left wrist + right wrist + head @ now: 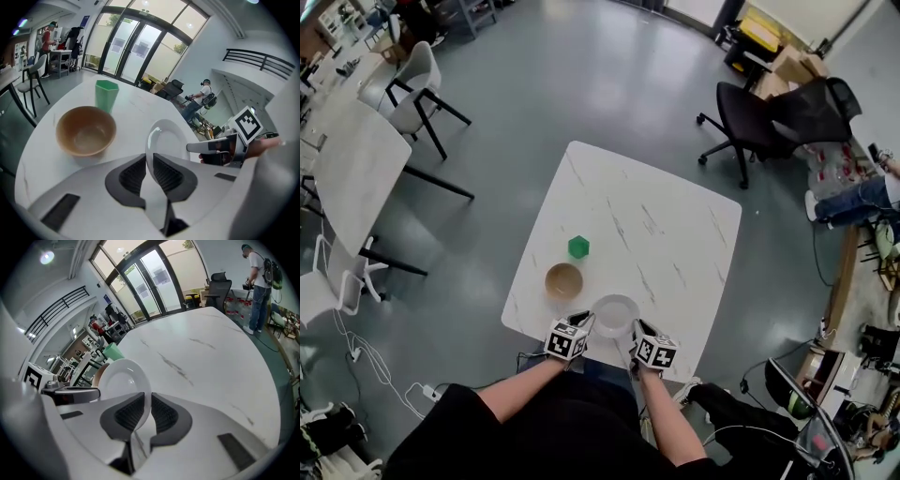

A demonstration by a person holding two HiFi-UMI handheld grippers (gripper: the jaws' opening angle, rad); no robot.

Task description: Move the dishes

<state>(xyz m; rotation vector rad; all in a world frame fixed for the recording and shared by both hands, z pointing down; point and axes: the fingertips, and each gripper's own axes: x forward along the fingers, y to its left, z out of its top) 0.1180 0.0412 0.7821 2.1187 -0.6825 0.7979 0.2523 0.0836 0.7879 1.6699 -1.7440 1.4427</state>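
Observation:
A white plate (615,314) lies at the near edge of the white marble table (666,225). My left gripper (584,325) is shut on the plate's left rim, and the plate (166,140) runs edge-on between its jaws. My right gripper (634,334) is shut on the right rim, where the plate (121,380) shows as a white disc. A tan bowl (563,279) stands just left of the plate; it is also the bowl (86,130) in the left gripper view. Behind it is a green cup (578,247).
A black office chair (769,117) stands beyond the table's far right corner. Another white table (356,169) with white chairs (414,80) is at the left. A seated person's legs (853,199) show at the right. Cables (356,352) lie on the floor.

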